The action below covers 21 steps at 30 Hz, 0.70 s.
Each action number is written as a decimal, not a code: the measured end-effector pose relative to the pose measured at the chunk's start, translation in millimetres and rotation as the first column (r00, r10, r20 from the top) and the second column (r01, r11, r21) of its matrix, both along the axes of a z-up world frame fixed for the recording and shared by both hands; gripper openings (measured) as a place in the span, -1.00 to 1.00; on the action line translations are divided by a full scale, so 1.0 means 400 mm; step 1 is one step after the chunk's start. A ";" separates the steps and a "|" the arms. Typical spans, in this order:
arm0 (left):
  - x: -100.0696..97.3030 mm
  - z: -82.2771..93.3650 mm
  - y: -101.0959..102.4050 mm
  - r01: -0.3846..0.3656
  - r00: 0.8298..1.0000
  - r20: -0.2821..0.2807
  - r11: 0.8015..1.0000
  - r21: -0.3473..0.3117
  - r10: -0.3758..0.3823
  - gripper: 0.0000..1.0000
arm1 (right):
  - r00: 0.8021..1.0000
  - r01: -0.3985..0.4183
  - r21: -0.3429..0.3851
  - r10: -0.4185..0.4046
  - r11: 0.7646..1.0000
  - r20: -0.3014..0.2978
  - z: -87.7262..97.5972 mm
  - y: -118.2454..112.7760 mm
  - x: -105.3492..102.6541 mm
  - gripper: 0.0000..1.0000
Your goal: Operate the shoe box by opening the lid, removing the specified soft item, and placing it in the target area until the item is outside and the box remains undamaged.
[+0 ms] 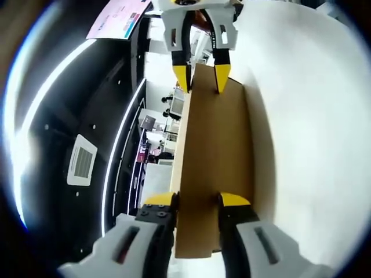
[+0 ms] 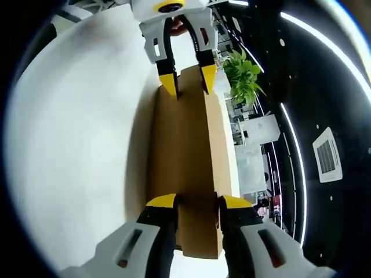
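Two grippers clamp opposite ends of one brown cardboard shoe box lid (image 1: 214,156). In the left gripper view the left gripper (image 1: 197,202) has its yellow-tipped jaws closed on the lid's near end, one jaw on either face of the thin panel, while the right gripper (image 1: 201,78) pinches the far end in the same way. In the right gripper view the roles swap: the right gripper (image 2: 197,202) grips the near end of the lid (image 2: 188,156) and the left gripper (image 2: 186,81) holds the far end.

Between the two grips the lid runs straight, with both long edges free. One long edge lies against or just above the white desk (image 1: 313,145), where a shadow follows it; whether it touches cannot be told. The desk spreads wide and bare on that side. Beyond the other long edge is open room: a dark ceiling with light strips (image 2: 301,133) and a vent panel (image 1: 81,159), and a green plant (image 2: 243,75) well off past the lid.
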<state>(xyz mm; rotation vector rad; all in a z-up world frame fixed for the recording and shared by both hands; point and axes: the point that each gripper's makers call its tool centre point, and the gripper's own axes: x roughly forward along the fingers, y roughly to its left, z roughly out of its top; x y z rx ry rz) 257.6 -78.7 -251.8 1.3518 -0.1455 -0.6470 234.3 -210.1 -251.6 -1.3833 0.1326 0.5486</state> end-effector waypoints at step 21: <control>-0.003 -0.009 -0.003 -0.002 0.999 -0.040 1.000 -0.029 0.000 -0.45 | 1.000 0.007 -0.037 -0.007 0.999 0.020 -0.008 0.011 0.004 -0.45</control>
